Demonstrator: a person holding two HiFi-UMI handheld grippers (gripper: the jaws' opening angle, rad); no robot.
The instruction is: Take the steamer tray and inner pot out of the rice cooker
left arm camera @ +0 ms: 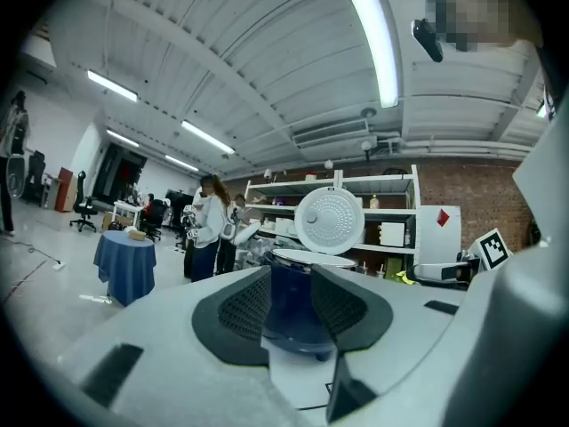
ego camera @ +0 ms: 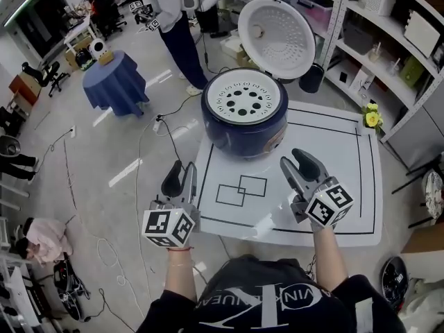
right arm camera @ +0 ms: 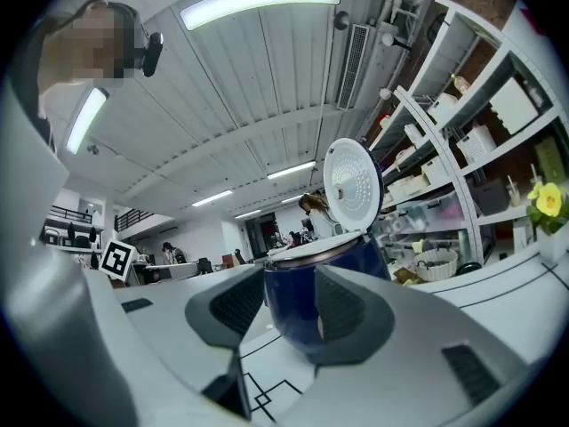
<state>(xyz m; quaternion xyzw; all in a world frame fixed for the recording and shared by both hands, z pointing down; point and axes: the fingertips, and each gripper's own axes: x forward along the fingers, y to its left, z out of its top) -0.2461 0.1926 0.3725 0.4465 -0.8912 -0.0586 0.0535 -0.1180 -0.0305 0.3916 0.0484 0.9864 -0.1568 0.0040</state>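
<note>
Steamer tray (ego camera: 244, 100) in rice cooker (ego camera: 243, 136), beyond both jaws | left gripper (ego camera: 182, 173), right gripper (ego camera: 297, 162): jaws apart

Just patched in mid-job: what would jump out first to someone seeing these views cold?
The dark blue rice cooker sits at the white table's far left corner, round lid flipped up, perforated steamer tray exposed inside. Nearer, the left gripper and right gripper both point at it, jaws apart and empty.

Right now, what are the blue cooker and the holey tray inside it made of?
The cooker looks like glossy dark-blue plastic or painted metal, because light glints on its side. The tray is pale and dull, maybe plastic or light metal; I can't tell which.
</note>
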